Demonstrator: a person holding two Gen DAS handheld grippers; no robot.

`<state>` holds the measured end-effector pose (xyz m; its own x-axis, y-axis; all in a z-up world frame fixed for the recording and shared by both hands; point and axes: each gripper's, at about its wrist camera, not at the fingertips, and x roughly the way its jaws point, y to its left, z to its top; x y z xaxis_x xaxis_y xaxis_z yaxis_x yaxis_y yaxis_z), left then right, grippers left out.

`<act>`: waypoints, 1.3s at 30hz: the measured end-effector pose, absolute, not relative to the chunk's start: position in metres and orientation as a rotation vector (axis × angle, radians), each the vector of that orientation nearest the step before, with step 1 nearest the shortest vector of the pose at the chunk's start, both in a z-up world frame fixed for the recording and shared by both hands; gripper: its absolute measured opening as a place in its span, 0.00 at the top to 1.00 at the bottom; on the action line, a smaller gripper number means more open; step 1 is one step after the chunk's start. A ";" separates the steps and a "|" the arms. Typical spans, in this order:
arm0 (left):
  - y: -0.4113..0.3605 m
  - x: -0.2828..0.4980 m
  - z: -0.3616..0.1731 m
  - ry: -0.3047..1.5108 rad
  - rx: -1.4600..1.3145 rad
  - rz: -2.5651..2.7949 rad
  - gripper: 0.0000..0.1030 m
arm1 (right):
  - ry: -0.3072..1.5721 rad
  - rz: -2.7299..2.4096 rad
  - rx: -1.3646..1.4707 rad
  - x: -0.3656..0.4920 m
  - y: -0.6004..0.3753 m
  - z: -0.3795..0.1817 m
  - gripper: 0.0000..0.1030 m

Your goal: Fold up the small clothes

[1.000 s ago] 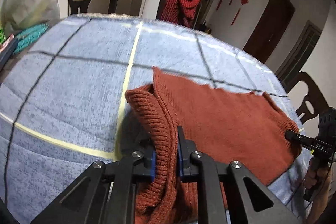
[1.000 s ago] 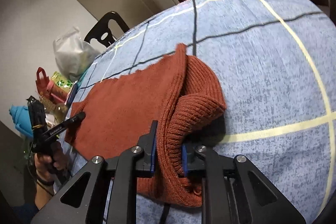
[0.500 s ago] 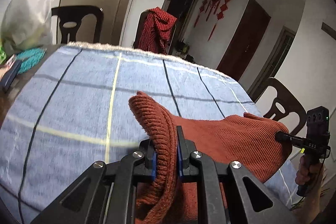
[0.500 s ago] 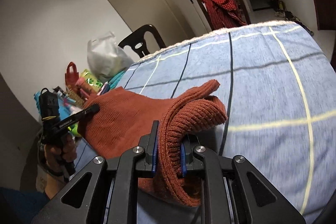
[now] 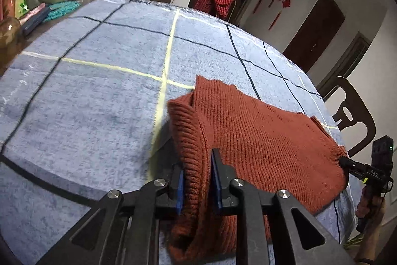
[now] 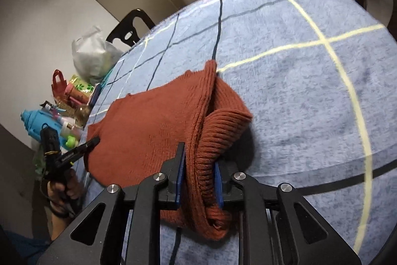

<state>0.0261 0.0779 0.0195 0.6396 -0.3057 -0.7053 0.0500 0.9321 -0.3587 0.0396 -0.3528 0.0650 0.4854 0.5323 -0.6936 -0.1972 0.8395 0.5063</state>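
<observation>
From your left wrist view, the left gripper (image 5: 197, 176) has a thick ribbed fold of the rust-red knitted sweater (image 5: 260, 140) between its blue pads. Its jaws have just been opening a little, yet the knit fills the gap and the pads look to be pressing on it, though that contact is hard to read at this angle. The sweater lies on the near right part of the blue checked blanket (image 5: 99, 96), its far edge folded up in a peak. At the far right of this view you see the right gripper (image 5: 345, 162) nosing into the sweater's other end.

From your right wrist view, the right gripper (image 6: 198, 176) likewise pinches a bunched ribbed edge of the sweater (image 6: 153, 121), jaws just eased slightly with cloth between them. The left gripper (image 6: 93, 140) shows at the left, touching the garment's other end.

The knit will likely handle soft, limp and a bit stretchy, light but bulky; it will sag wherever unsupported. Take it by the ribbed hems or corners, where the doubled fabric gives the pads something firm.

Only the right view shows the clutter of bottles and bags (image 6: 67, 101) beyond the left edge, and your hand (image 6: 63, 188) on the left gripper's handle. Only the left view shows the chair (image 5: 352, 116) at the right.
</observation>
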 end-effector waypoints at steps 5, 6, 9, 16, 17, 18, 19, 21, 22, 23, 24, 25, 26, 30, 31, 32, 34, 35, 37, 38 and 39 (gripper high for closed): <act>0.083 0.020 0.022 0.845 -0.302 -0.201 0.73 | 0.911 0.359 0.325 0.029 -0.358 0.080 0.79; 0.083 0.021 0.022 0.846 -0.303 -0.200 0.72 | 0.887 0.343 0.306 0.027 -0.356 0.085 0.79; 0.083 0.027 0.019 0.852 -0.306 -0.187 0.69 | 0.831 0.337 0.265 0.026 -0.345 0.096 0.79; 0.085 0.027 0.030 0.786 -0.289 -0.116 0.66 | 0.859 0.391 0.162 0.043 -0.313 0.080 0.79; 0.086 0.028 0.031 0.783 -0.294 -0.116 0.64 | 0.877 0.391 0.159 0.048 -0.311 0.072 0.79; 0.086 0.030 0.029 0.789 -0.296 -0.114 0.64 | 0.902 0.372 0.159 0.053 -0.312 0.064 0.79; 0.085 0.033 0.026 0.802 -0.294 -0.114 0.64 | 0.922 0.351 0.161 0.056 -0.313 0.058 0.79; 0.078 0.037 0.019 0.836 -0.278 -0.122 0.63 | 0.915 0.348 0.196 0.059 -0.318 0.057 0.79; 0.075 0.038 0.016 0.847 -0.269 -0.124 0.63 | 0.919 0.344 0.201 0.059 -0.319 0.059 0.79; 0.074 0.038 0.016 0.843 -0.265 -0.127 0.63 | 0.916 0.341 0.200 0.059 -0.319 0.062 0.79; 0.074 0.037 0.017 0.836 -0.267 -0.132 0.63 | 0.911 0.343 0.193 0.058 -0.317 0.065 0.79; 0.074 0.037 0.018 0.833 -0.275 -0.138 0.63 | 0.904 0.344 0.179 0.057 -0.315 0.069 0.79; 0.074 0.037 0.019 0.830 -0.284 -0.141 0.61 | 0.897 0.346 0.168 0.055 -0.313 0.072 0.79; 0.071 0.039 0.017 0.837 -0.277 -0.142 0.58 | 0.877 0.393 0.143 0.051 -0.296 0.082 0.79; 0.070 0.040 0.016 0.840 -0.275 -0.142 0.58 | 0.876 0.414 0.131 0.051 -0.289 0.083 0.79; 0.069 0.040 0.015 0.841 -0.275 -0.144 0.58 | 0.876 0.435 0.118 0.051 -0.281 0.083 0.79; 0.066 0.040 0.016 0.838 -0.270 -0.148 0.58 | 0.878 0.471 0.094 0.052 -0.267 0.082 0.79; 0.064 0.039 0.016 0.837 -0.265 -0.145 0.58 | 0.879 0.490 0.082 0.052 -0.261 0.081 0.79; 0.061 0.039 0.015 0.838 -0.253 -0.144 0.58 | 0.889 0.528 0.061 0.054 -0.248 0.078 0.79; 0.060 0.038 0.015 0.839 -0.250 -0.146 0.58 | 0.896 0.541 0.056 0.055 -0.242 0.076 0.79; 0.059 0.038 0.015 0.840 -0.245 -0.145 0.58 | 0.902 0.560 0.051 0.056 -0.235 0.074 0.79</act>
